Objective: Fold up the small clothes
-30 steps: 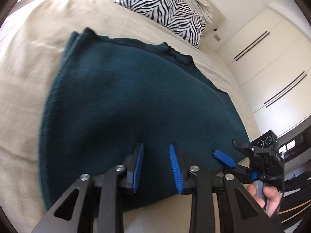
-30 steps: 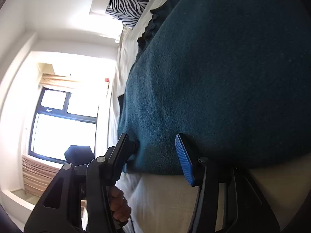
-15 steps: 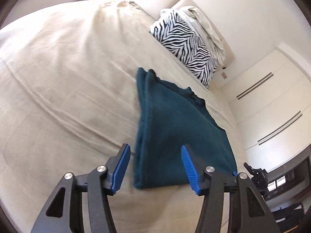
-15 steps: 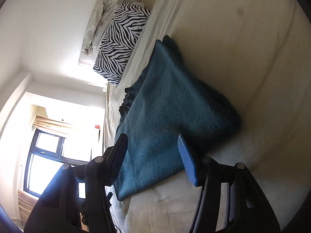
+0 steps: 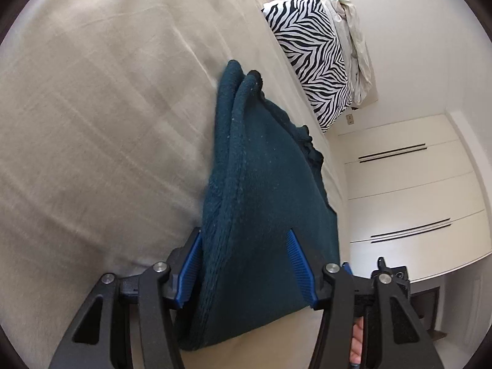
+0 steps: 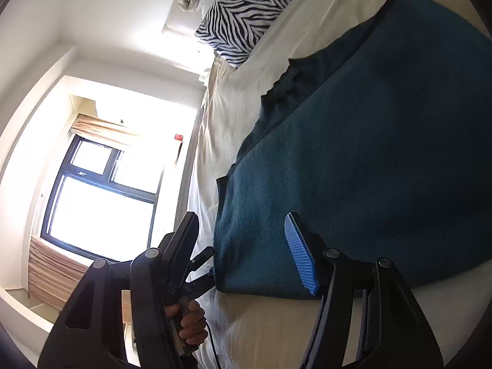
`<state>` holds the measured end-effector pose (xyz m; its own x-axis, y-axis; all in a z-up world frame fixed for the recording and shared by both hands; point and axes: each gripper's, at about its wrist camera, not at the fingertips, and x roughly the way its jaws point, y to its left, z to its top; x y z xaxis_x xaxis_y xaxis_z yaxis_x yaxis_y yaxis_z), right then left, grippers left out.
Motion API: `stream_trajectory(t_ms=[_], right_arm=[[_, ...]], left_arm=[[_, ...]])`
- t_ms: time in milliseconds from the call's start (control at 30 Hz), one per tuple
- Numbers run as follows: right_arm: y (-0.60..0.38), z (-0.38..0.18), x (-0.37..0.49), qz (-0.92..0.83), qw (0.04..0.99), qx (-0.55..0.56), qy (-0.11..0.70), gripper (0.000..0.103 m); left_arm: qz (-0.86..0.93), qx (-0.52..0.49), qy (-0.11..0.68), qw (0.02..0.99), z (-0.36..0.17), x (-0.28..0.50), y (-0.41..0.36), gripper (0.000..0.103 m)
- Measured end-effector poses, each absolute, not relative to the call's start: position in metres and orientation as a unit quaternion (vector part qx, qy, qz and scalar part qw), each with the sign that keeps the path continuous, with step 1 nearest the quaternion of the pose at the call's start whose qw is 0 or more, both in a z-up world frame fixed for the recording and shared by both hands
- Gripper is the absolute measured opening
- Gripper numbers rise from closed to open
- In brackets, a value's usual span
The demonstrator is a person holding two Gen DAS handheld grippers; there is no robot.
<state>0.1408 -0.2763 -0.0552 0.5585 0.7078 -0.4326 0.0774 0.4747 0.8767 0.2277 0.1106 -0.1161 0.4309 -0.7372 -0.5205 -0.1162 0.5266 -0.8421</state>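
A dark teal fleece garment [image 5: 261, 203] lies folded in layers on the beige bed [image 5: 92, 123]. It also shows in the right wrist view [image 6: 384, 153]. My left gripper [image 5: 246, 264] is open, with its blue-padded jaws straddling the garment's near corner and folded edge. My right gripper [image 6: 249, 246] is open, with its jaws either side of the garment's other near corner. The left gripper's tips and the hand holding it [image 6: 190, 323] show low in the right wrist view.
A zebra-print pillow [image 5: 310, 49] and a crumpled pale cloth [image 5: 353, 30] lie at the head of the bed. White wardrobe doors [image 5: 409, 190] stand past the bed's right side. A bright window [image 6: 98, 193] is on the other wall.
Both grippers pulled back from the garment, then came in close again. They now straddle its near corners from a rolled, sideways angle. Both have stayed open.
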Motion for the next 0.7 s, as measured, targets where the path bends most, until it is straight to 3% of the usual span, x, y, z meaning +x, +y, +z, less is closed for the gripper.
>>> stream_trajectory(t_ms=[167, 233, 300, 333, 467, 700], right_arm=[[-0.242, -0.062, 0.169, 0.232, 0.73, 0.466, 0.444, 0.058], [-0.227, -0.068, 0.182, 0.235, 0.724, 0.458, 0.459, 0.058], [-0.215, -0.078, 0.195, 0.237, 0.717, 0.453, 0.473, 0.058], [-0.21, -0.083, 0.199, 0.236, 0.714, 0.451, 0.481, 0.058], [-0.197, -0.109, 0.217, 0.217, 0.716, 0.423, 0.511, 0.056], [-0.208, -0.12, 0.219, 0.237, 0.694, 0.469, 0.493, 0.056]], left_arm=[[-0.223, -0.456, 0.49, 0.709, -0.118, 0.242, 0.107, 0.055], [-0.225, -0.443, 0.493, 0.714, -0.116, 0.242, 0.1, 0.047], [-0.225, -0.449, 0.496, 0.708, -0.121, 0.241, 0.1, 0.022], [-0.222, -0.455, 0.496, 0.706, -0.124, 0.24, 0.101, 0.02], [-0.222, -0.456, 0.49, 0.709, -0.124, 0.236, 0.103, 0.016], [-0.23, -0.45, 0.478, 0.719, -0.101, 0.239, 0.092, 0.014]])
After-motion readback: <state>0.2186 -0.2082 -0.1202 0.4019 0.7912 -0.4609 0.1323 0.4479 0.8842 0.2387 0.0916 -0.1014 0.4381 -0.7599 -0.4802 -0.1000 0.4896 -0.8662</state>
